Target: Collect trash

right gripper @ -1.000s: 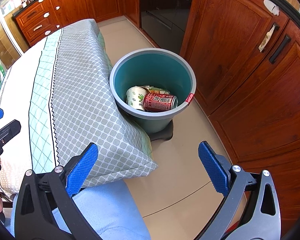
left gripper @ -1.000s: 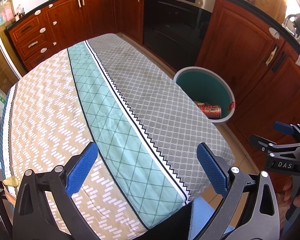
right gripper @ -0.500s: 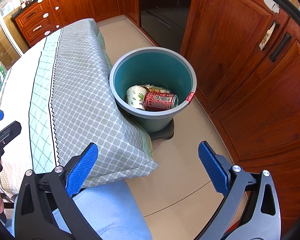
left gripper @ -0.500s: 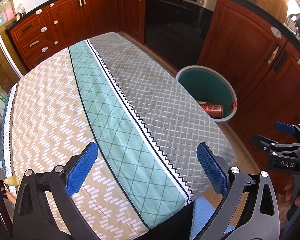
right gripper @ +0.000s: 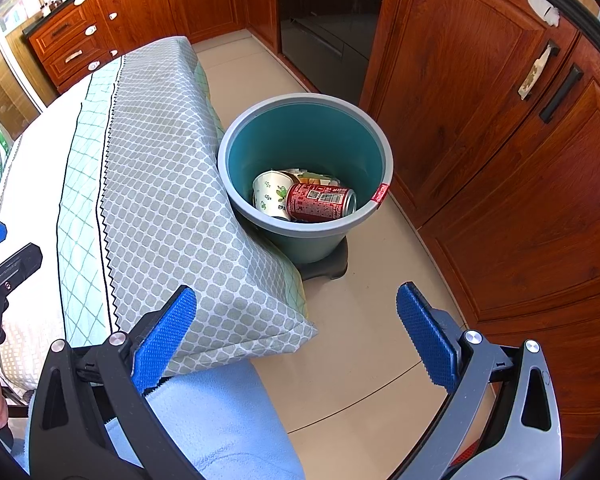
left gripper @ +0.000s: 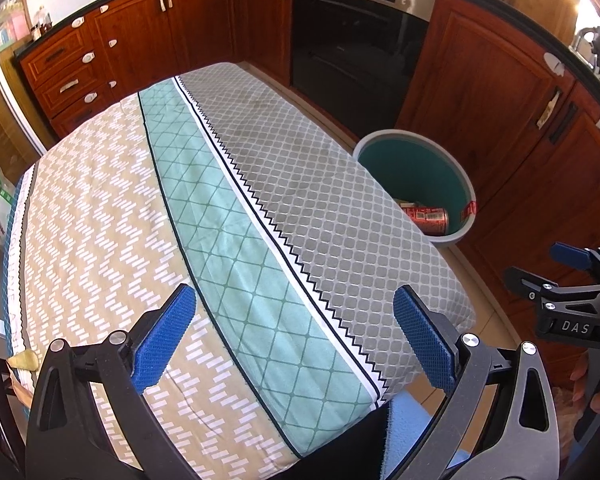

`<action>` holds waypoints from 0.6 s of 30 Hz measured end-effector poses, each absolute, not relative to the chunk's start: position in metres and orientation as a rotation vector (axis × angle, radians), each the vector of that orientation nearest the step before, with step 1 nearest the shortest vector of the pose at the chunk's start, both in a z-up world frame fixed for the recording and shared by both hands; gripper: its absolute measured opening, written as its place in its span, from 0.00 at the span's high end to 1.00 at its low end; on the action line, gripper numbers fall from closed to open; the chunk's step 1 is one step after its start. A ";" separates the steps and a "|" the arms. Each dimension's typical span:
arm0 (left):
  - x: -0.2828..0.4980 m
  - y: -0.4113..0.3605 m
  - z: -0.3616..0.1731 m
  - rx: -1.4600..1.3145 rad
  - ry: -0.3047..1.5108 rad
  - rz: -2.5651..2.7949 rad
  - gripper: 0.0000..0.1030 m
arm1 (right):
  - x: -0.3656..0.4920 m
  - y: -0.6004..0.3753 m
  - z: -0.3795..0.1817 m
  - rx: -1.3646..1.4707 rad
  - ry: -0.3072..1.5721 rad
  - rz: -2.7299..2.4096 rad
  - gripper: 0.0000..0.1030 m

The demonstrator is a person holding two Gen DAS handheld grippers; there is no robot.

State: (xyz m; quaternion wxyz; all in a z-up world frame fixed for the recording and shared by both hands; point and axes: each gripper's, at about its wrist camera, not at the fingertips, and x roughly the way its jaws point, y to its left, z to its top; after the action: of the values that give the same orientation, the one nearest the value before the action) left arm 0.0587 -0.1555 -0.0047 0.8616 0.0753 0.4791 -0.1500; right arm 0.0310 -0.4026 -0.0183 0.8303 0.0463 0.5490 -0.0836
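Trash sits in the teal bin [right gripper: 305, 148] on the floor, ahead of the right gripper [right gripper: 296, 336] and between its two jaws in that view: a red can [right gripper: 320, 202] lies on its side, touching a white paper cup [right gripper: 270, 192] with a leaf print just left of it, with more scraps behind them that are too hidden to tell apart. The right gripper's jaws are spread wide with nothing between them. The bin stands just beside the table edge, where the patterned tablecloth [left gripper: 220, 208] hangs down next to its rim. The left gripper [left gripper: 294, 342] hangs over the table, its jaws also spread wide and empty, the bare cloth beyond them. From there the bin [left gripper: 466, 184] lies ahead and beyond the right jaw, the can [left gripper: 428, 216] partly showing past the table edge.
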 end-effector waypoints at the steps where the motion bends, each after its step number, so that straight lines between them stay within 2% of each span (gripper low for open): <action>1: 0.059 -0.156 -0.005 0.158 1.005 -0.314 0.04 | 0.031 -0.402 -0.018 0.098 1.165 -0.178 0.07; 18: 0.060 -0.156 -0.007 0.160 1.013 -0.313 0.04 | 0.033 -0.402 -0.019 0.095 1.167 -0.178 0.07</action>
State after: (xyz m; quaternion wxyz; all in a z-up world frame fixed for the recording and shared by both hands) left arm 0.0599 -0.1558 -0.0070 0.8597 0.0763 0.4827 -0.1489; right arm 0.0326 -0.4018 -0.0189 0.8299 0.0446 0.5498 -0.0837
